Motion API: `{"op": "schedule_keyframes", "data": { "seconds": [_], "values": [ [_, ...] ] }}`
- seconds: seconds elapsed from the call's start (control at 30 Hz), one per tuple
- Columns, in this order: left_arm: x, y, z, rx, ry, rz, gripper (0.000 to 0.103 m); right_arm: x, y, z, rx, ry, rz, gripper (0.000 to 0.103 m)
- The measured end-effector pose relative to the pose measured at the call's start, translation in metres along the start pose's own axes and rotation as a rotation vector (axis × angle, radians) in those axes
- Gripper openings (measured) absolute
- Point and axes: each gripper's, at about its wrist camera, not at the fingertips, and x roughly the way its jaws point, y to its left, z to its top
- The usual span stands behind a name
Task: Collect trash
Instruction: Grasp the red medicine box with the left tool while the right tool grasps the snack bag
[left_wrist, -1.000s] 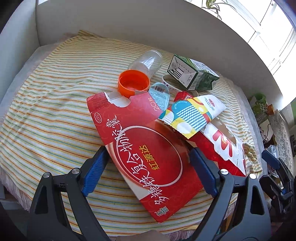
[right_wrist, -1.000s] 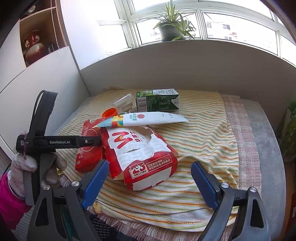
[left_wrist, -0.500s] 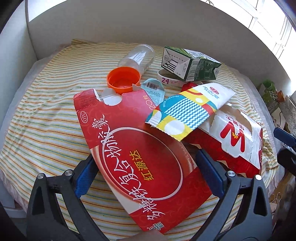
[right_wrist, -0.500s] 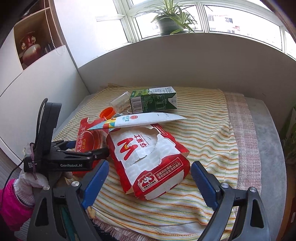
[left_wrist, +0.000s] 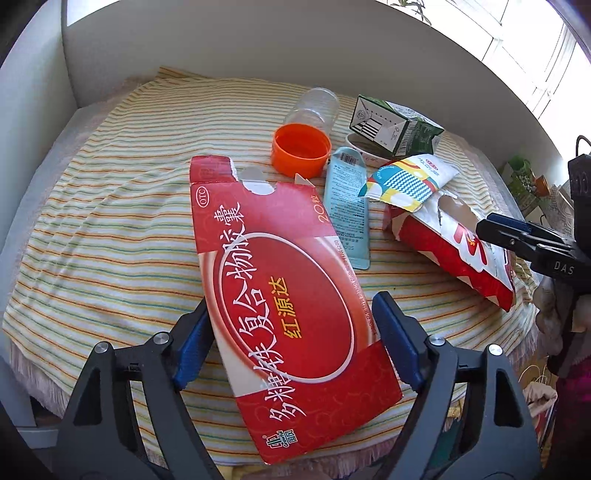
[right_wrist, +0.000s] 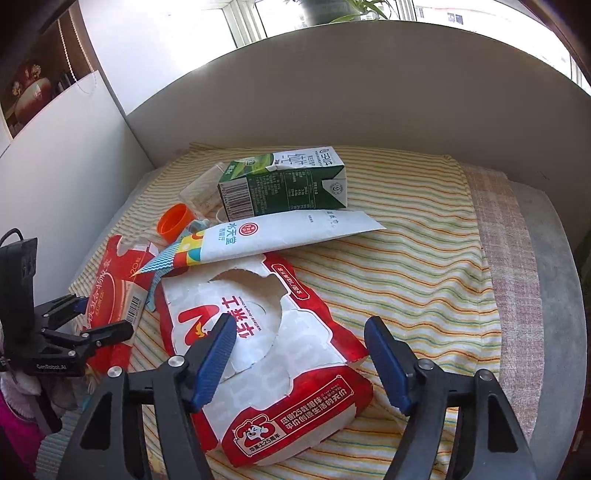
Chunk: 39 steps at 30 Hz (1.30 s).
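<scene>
Left gripper (left_wrist: 291, 332): fingers (left_wrist: 192, 341) closing around the flat red medicine box (left_wrist: 284, 291), one either side of its lower half; the near finger looks at the box edge, the far one just clear, so no firm pinch that I can confirm. Right gripper (right_wrist: 295, 354): fingers (right_wrist: 216, 354) also closing, straddling the torn red-and-white tissue pack (right_wrist: 266, 354); left one lies over the pack's top face, right one stands apart from its side.

Change over the last second: both grippers have dropped closer to their targets and narrowed from wide open. The medicine box now fills more of the left view, the tissue pack more of the right.

Landmark, orange cap (left_wrist: 301, 149): medicine box just in front of it; pale blue sachet (left_wrist: 349, 206) beside it to the right; clear bottle (left_wrist: 314, 110) behind, touching; green milk carton (left_wrist: 395, 129) to the right and behind; colourful paper sleeve (left_wrist: 406, 182) further right, resting on the tissue pack. All lie on the striped cloth (left_wrist: 110, 221) over the surface.

My read: two pick-ups starting together, nothing collected yet. The flat box may slip out unless the fingers bite its edges.
</scene>
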Motion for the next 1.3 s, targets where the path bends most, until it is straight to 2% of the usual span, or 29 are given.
{"op": "schedule_keyframes", "data": {
  "seconds": [0.1,0.37,0.47,0.5,0.53,0.67,0.7,0.8,0.83,0.97,1.03,1.07,1.1,1.13,1.2,1.3],
  "values": [
    [-0.006,0.011,-0.004,-0.013,-0.011,-0.020,0.080,0.006,0.002,-0.002,0.002,0.019,-0.013,0.054],
    [-0.021,0.027,-0.014,-0.023,-0.040,-0.045,0.078,0.000,0.011,-0.013,-0.012,0.010,-0.039,0.049],
    [-0.023,0.029,-0.014,-0.037,-0.055,-0.055,0.076,-0.006,0.017,-0.017,-0.011,-0.008,-0.046,0.038],
    [-0.024,0.030,-0.014,-0.043,-0.057,-0.059,0.076,-0.009,0.019,-0.018,-0.015,-0.016,-0.042,0.019],
    [-0.025,0.032,-0.015,-0.049,-0.060,-0.062,0.076,-0.011,0.021,-0.019,-0.016,-0.021,-0.039,0.011],
    [-0.026,0.034,-0.017,-0.036,-0.072,-0.057,0.076,-0.015,0.032,-0.020,-0.070,-0.030,-0.071,0.009],
    [-0.026,0.034,-0.017,-0.033,-0.071,-0.057,0.076,-0.013,0.036,-0.020,-0.092,-0.023,-0.083,0.011],
    [-0.026,0.029,-0.018,-0.013,-0.058,-0.049,0.078,-0.003,0.042,-0.014,-0.139,-0.006,-0.119,0.054],
    [-0.026,0.028,-0.019,-0.009,-0.056,-0.042,0.079,-0.002,0.044,-0.012,-0.153,-0.008,-0.120,0.061],
    [-0.019,0.019,-0.019,0.013,-0.040,-0.004,0.086,0.013,0.045,-0.004,-0.183,0.048,-0.110,0.058],
    [-0.016,0.016,-0.017,0.003,-0.042,0.001,0.091,0.024,0.042,-0.001,-0.174,0.079,-0.095,0.044],
    [-0.014,0.014,-0.016,-0.003,-0.043,0.004,0.092,0.027,0.041,0.000,-0.166,0.084,-0.086,0.043],
    [-0.013,0.013,-0.015,-0.007,-0.046,0.009,0.092,0.027,0.040,0.000,-0.158,0.075,-0.090,0.037],
    [-0.012,0.013,-0.014,-0.007,-0.049,0.011,0.092,0.028,0.040,0.001,-0.149,0.075,-0.099,0.029],
    [-0.012,0.015,-0.013,-0.012,-0.058,0.030,0.077,0.025,0.039,0.000,-0.128,0.064,-0.080,0.026],
    [-0.016,0.023,-0.012,-0.048,-0.067,-0.010,0.076,0.018,0.040,-0.007,-0.137,0.046,-0.090,0.017]
  ]
}}
